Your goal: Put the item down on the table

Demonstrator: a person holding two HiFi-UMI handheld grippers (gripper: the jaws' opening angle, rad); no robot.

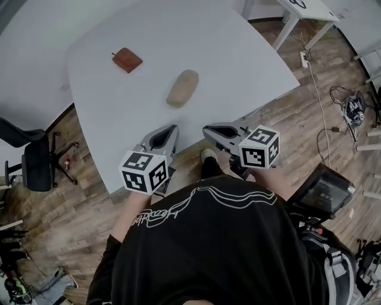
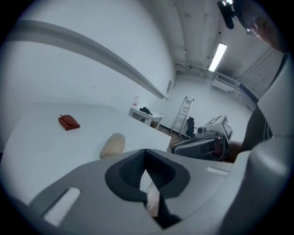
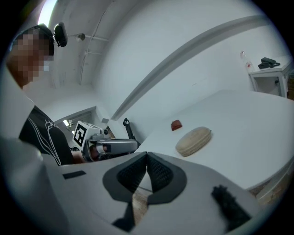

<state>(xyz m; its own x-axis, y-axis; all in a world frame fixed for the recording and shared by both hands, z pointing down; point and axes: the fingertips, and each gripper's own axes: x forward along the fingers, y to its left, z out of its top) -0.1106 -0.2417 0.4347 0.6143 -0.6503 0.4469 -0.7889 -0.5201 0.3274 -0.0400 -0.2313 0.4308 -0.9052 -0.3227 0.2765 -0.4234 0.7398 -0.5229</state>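
Observation:
Two items lie on the white table (image 1: 238, 53): a beige oval pouch (image 1: 182, 88) near its middle and a small red-brown wallet (image 1: 127, 59) farther back to the left. Both also show in the left gripper view, the pouch (image 2: 113, 145) and the wallet (image 2: 69, 122), and in the right gripper view, the pouch (image 3: 194, 140) and the wallet (image 3: 176, 124). My left gripper (image 1: 169, 130) hovers at the table's near edge, shut, with nothing between its jaws (image 2: 145, 153). Beside it my right gripper (image 1: 206, 131) is shut and empty too (image 3: 147, 156).
A black office chair (image 1: 33, 161) stands left of the table on the wood floor. A second white table (image 1: 303, 12) is at the back right, with cables (image 1: 351, 107) on the floor near it. A device with a screen (image 1: 324, 190) sits at my right.

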